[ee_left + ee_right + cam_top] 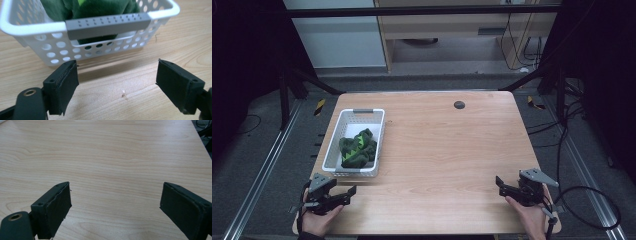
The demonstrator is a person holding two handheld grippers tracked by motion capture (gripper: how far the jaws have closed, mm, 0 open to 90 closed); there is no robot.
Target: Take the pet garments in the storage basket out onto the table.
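Note:
A white perforated basket [345,116] stands on the left part of the wooden table [447,145], with a dark green plush toy [357,147] with light green patches inside. My left gripper [348,192] rests at the front left corner, just in front of the basket, held open with nothing between its jaws. In the left gripper view the basket's near wall [60,48] and grey handle strip [107,25] fill the top, the plush [100,7] behind them. My right gripper [501,184] sits open at the front right over bare wood, and its own view gives the gripper [116,200] the same wide gap.
A small dark round disc [459,104] is set in the table near its far edge. Cables [582,190] trail off the right side onto the floor. A tiny pale crumb [123,93] lies on the wood between the left gripper's jaws.

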